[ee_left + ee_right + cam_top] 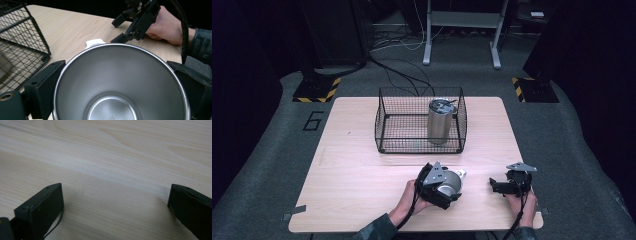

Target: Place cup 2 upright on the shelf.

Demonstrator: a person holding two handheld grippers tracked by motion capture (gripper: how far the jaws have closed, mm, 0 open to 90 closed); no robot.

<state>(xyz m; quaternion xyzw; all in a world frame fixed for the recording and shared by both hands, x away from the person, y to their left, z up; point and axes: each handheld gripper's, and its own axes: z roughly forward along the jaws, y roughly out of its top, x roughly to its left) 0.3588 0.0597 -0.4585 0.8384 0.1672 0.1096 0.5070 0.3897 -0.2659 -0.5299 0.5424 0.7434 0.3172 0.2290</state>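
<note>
Steel cup (120,82) sits clamped between the jaws of the left gripper (439,182), low over the near middle of the table (357,165), its open mouth facing the gripper's camera and its length running away toward a small white piece (93,42) past the rim. A wire basket (384,127) lies straight ahead of it, farther up the table, already holding an upright lidded tumbler (440,121) on its right side. Judging by that, the cup likely goes forward into the free left half. The right gripper (502,186) rests just beside on the right, jaws spread wide and holding nothing.
</note>
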